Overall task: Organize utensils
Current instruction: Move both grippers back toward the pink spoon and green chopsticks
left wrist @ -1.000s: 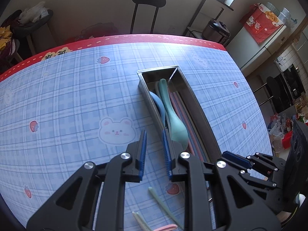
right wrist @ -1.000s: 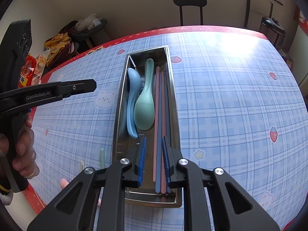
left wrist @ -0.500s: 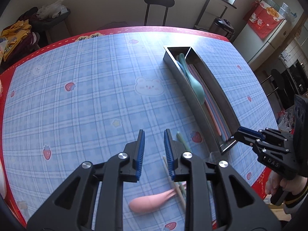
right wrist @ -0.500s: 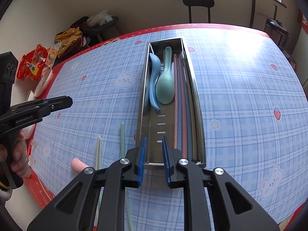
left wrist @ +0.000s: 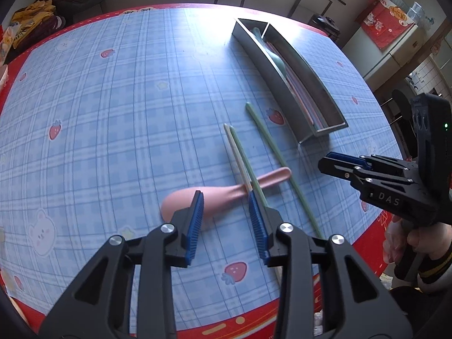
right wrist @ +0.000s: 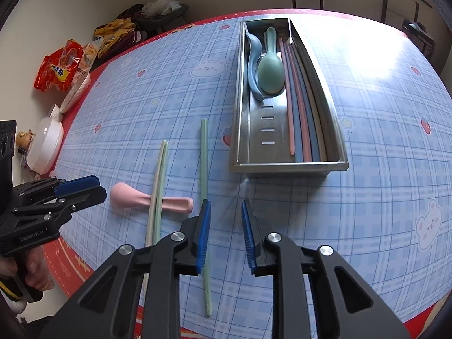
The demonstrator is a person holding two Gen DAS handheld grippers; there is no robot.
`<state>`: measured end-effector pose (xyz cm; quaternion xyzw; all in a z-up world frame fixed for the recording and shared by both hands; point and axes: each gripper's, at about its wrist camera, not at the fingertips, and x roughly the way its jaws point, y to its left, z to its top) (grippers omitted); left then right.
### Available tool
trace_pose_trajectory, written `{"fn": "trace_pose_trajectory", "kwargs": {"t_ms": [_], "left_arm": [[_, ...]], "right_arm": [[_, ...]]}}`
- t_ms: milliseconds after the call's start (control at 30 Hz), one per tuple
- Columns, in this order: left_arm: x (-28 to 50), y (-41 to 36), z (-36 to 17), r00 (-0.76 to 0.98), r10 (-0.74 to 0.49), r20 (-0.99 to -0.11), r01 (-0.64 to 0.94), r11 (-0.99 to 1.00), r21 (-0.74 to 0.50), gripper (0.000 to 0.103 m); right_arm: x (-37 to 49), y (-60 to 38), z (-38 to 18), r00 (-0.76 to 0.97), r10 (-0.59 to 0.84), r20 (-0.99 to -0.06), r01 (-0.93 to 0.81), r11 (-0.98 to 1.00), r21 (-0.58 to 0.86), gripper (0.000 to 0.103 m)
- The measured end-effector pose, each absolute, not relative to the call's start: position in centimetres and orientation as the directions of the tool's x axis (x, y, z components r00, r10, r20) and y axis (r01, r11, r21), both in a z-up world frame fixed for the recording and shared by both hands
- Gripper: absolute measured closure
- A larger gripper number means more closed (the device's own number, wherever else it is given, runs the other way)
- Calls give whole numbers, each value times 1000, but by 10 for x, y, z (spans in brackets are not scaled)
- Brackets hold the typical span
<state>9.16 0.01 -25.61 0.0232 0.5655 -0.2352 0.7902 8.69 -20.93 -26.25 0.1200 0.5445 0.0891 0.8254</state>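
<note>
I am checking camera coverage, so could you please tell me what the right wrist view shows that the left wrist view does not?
Only the right wrist view shows the tray's inside fully: a blue spoon beside the green spoon in one compartment, chopsticks in the other. It also shows snack bags past the table edge.

Only the left wrist view shows a red box on a cabinet.

Both show the pink spoon lying under a chopstick pair, a single green chopstick apart from them, and both hand-held grippers open and empty.
</note>
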Motion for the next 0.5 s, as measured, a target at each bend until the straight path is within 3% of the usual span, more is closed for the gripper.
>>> {"fn": "trace_pose_trajectory", "kwargs": {"t_ms": [67,167,267,500], "left_arm": [[80,-3,-263,240,-346,-907,394,889,-234,60],[64,-7,-273,246,-321,-914,391,896,-209,43],[59,-7,-282,227,-318,-921,376,901,-219,42],[55,-7,-288,213,-348,-913,333,904,-268,51]], "right_arm": [[77,-203,-265,394,285,-874,-34,955,296,58],[66,-198,-269,387,290,-875,-60,955,291,51],[60,-197,-273,373,282,-884,-68,958,277,51],[54,-206,-275,386,269,-883,-52,961,270,51]]}}
